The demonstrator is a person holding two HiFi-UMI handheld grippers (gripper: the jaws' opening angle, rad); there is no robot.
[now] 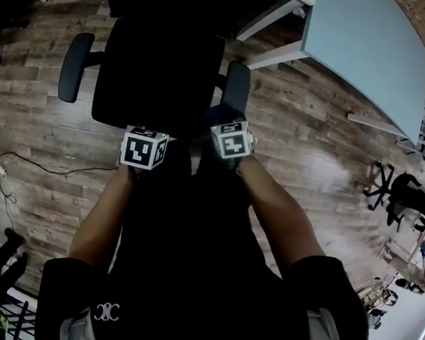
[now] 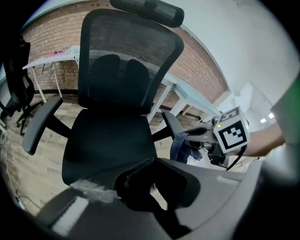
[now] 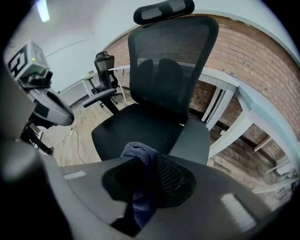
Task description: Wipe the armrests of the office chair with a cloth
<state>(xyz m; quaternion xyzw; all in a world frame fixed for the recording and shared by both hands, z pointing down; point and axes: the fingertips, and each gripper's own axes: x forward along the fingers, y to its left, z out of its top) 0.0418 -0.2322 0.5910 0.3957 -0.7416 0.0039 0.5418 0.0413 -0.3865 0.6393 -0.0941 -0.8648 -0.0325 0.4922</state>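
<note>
Floor: The wood floor [image 1: 315,139] is the biggest thing here. The chair stands on it, right in front of us.
Chair: The black office chair [image 1: 159,68] has its seat turned toward us, so we can get at both arms from where we stand.
Armrests: The right armrest [image 1: 237,84] is just past our right tongs. We think this is the one we are about to wipe. The left armrest [image 1: 74,66] is well away from both tongs, with nothing on it.
Right tongs: The right tongs [image 3: 150,173] pinch the cloth tight so it cannot fall while we rub.
Left tongs: The left tongs [image 2: 136,180] look closed with nothing in them. They hang over the front of the seat, out of the way.
Cloth: The blue cloth [image 3: 140,154] sits bunched in the right tongs, with a bit hanging down. It is just beside the front end of the right armrest. We cannot tell if it touches yet.
</note>
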